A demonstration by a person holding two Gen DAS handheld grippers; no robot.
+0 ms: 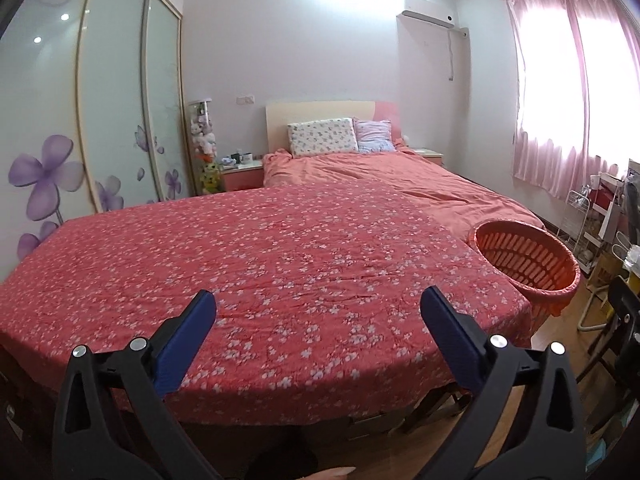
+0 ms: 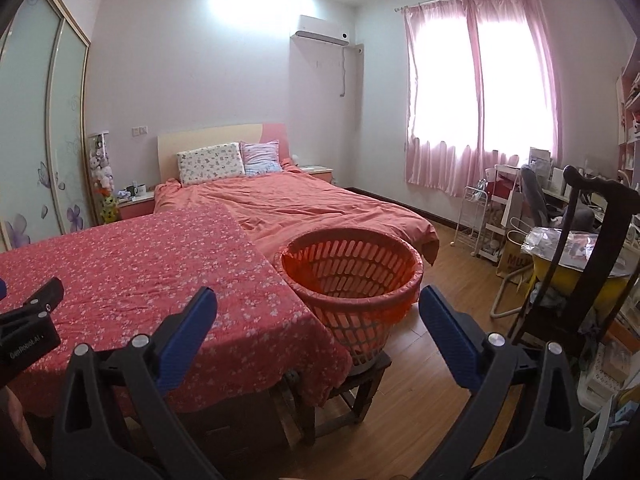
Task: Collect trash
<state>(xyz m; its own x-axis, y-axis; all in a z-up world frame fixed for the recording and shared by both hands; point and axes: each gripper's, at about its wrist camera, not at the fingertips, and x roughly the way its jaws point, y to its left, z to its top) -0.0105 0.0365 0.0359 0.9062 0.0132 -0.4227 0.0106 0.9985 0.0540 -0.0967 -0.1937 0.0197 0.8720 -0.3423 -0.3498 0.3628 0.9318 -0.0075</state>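
An orange slatted plastic basket [image 2: 352,276] lined with an orange bag stands on a dark wooden stool [image 2: 348,396] at the right edge of a table covered in a red flowered cloth [image 2: 132,276]. It also shows in the left wrist view [image 1: 528,256], beside the same cloth [image 1: 260,272]. My left gripper [image 1: 318,312] is open and empty above the cloth's near edge. My right gripper [image 2: 318,312] is open and empty in front of the basket. The left gripper's black body [image 2: 28,320] shows at the left. I see no trash on the cloth.
A bed with an orange duvet [image 2: 304,208] and two pillows lies behind the table. A dark wooden chair [image 2: 580,264], a yellow tub [image 2: 576,276] and cluttered shelves stand at the right. Sliding wardrobe doors [image 1: 112,100] line the left wall. Wooden floor [image 2: 432,384] lies beside the stool.
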